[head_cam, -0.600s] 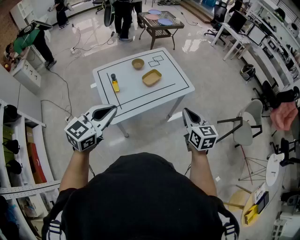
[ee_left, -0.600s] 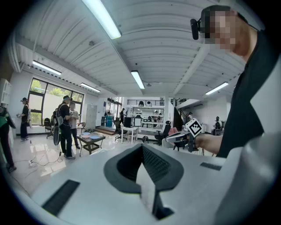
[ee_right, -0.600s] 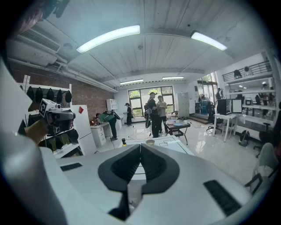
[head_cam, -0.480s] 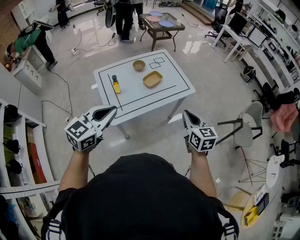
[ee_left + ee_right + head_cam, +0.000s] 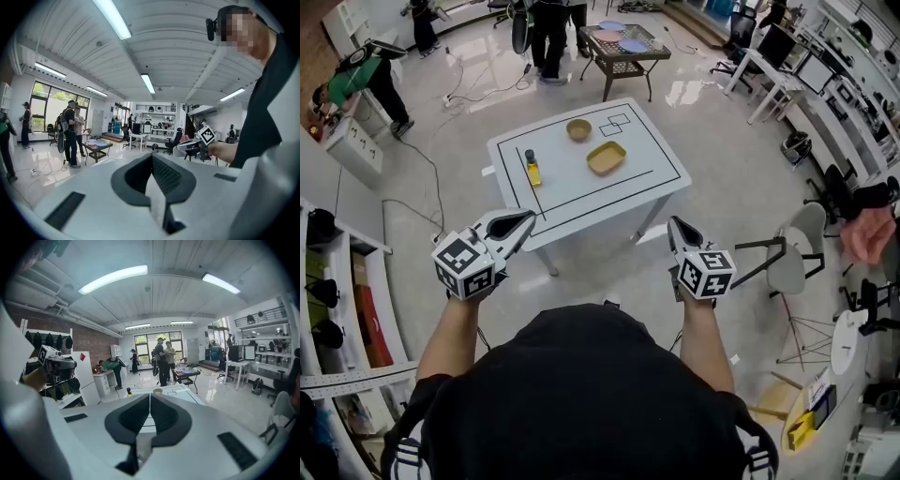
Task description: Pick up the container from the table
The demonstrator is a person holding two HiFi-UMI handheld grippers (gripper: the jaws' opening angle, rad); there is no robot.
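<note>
In the head view a white table (image 5: 649, 178) with black lines stands ahead of me. On it lie a tan rectangular container (image 5: 606, 157), a round tan bowl (image 5: 578, 129) and a yellow bottle (image 5: 531, 167) with a black cap. My left gripper (image 5: 523, 221) and right gripper (image 5: 676, 226) hover short of the table's near edge, both shut and empty. The right gripper view shows its shut jaws (image 5: 150, 397) aimed at the table (image 5: 180, 392), with the bottle (image 5: 128, 392) and bowl (image 5: 158, 391) small beyond them. The left gripper (image 5: 152, 158) looks across the room, pads together.
Several people stand beyond the table by a wicker side table (image 5: 622, 47) with plates. A white chair (image 5: 792, 248) is at the right, shelving (image 5: 337, 300) at the left, desks along the right wall. Cables (image 5: 431, 178) run over the floor to the table's left.
</note>
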